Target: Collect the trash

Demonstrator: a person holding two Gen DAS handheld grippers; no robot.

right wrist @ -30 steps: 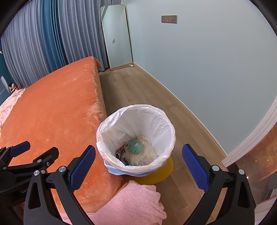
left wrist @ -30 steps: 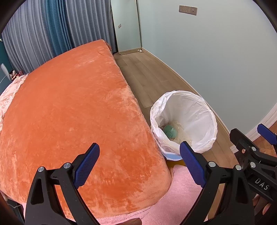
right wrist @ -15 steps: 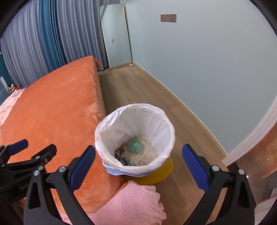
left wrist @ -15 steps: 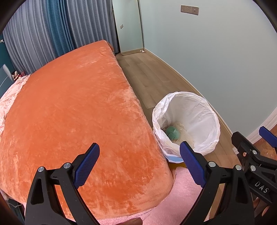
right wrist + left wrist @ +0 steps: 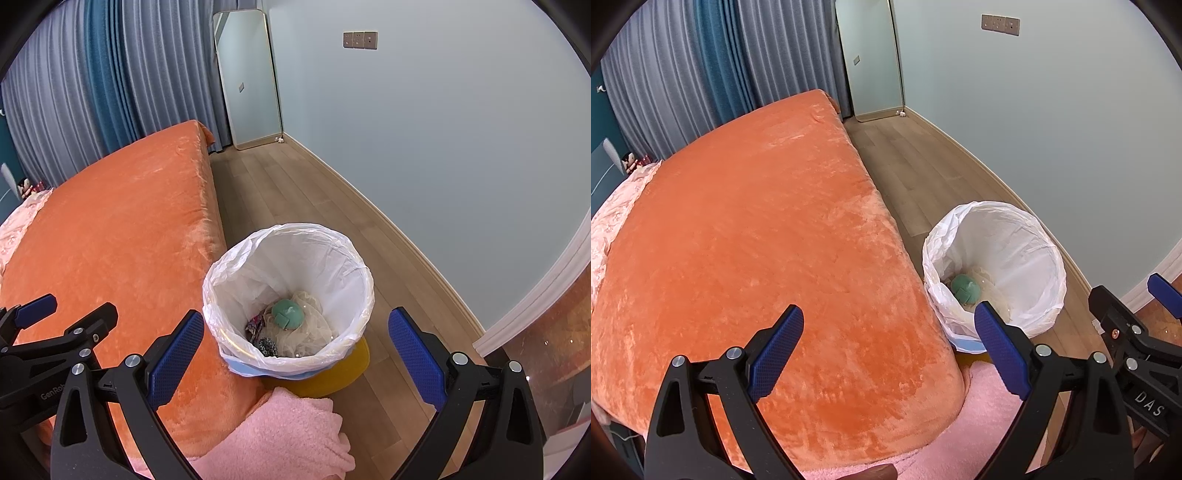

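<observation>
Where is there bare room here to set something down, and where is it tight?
Free: the orange bed top, from curtains to near edge; the floor strip between bed, wall and mirror. Crowded: the bin, hard against the bed, with a pink towel below it.

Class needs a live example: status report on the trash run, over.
Left gripper open, empty. Right gripper open, empty. Trash inside lined bin beside orange bed. Nothing in the way.
</observation>
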